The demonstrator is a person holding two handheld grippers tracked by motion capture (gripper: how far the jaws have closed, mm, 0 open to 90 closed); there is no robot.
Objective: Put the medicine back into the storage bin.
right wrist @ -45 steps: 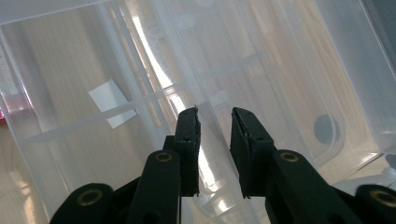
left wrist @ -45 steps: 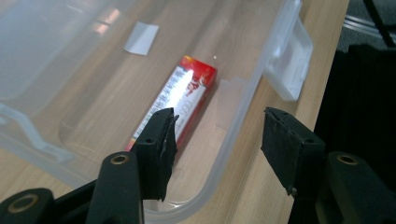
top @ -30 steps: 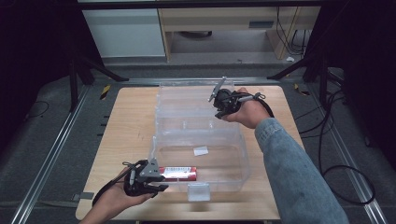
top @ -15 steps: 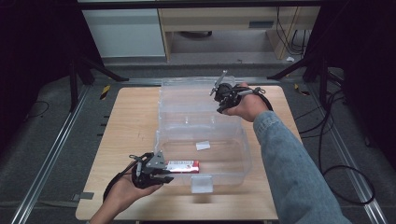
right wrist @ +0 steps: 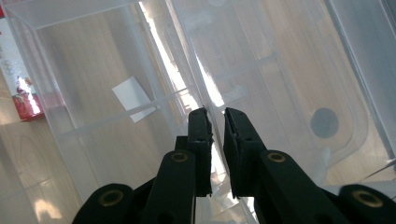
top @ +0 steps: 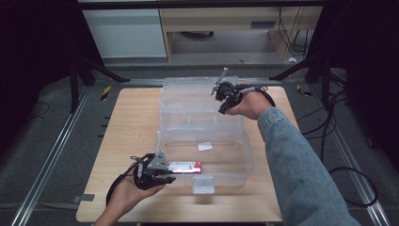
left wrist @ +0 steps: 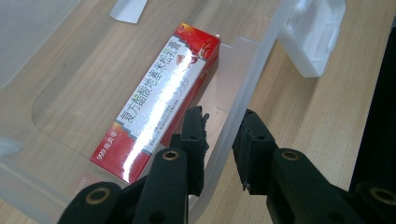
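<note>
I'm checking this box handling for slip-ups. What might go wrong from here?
The left tool straddles the clear box's thin front wall, with little bite, so it may slip or flex. The right tool pinches a thin edge of the raised lid, which may spring free. The red carton inside may slide if the box tilts.

A light wooden table top (top: 127, 136) stands on a dark grey carpeted floor (top: 42, 155), with silver metal rails (top: 51, 155) running along the floor past its left and right edges; black tripod legs (top: 89, 70) stand beyond its far left corner. Beyond the far edge sit a white cabinet front (top: 124, 33) and a pale wooden open-shelved unit (top: 221, 28); black cables (top: 339, 136) trail over the floor off the right edge, and the room's sides lie in darkness.
</note>
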